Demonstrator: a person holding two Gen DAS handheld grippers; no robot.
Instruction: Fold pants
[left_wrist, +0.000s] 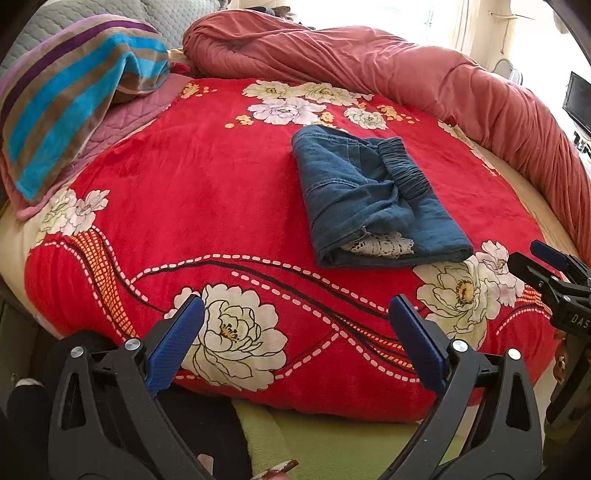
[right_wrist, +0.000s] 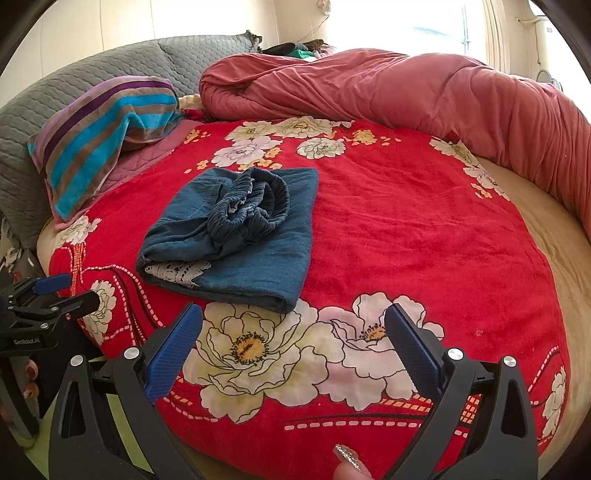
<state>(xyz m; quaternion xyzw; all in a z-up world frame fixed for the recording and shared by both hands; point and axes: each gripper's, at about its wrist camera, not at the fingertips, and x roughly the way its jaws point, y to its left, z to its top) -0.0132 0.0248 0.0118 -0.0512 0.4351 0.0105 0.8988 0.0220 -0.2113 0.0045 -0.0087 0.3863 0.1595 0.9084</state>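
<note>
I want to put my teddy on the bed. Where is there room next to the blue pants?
The red flowered blanket lies bare right of the folded blue pants, up to the rolled pink duvet. The flowers in front, near both open hand-held grippers, are bare too. It is crowded at the back left: the striped towel sits there on a pillow.

The folded pants (left_wrist: 373, 199) hide their own inner layers; only a strip of white lace (left_wrist: 380, 245) peeks from the near edge. At the right edge of the left wrist view, the right gripper (left_wrist: 532, 258) is cut off behind its jaws. The dark screen (left_wrist: 578, 101) at the upper right is cropped. Clothes (right_wrist: 295, 50) at the top centre of the right wrist view are too small to identify. A fingernail (right_wrist: 349, 461) is cut by the bottom edge.
</note>
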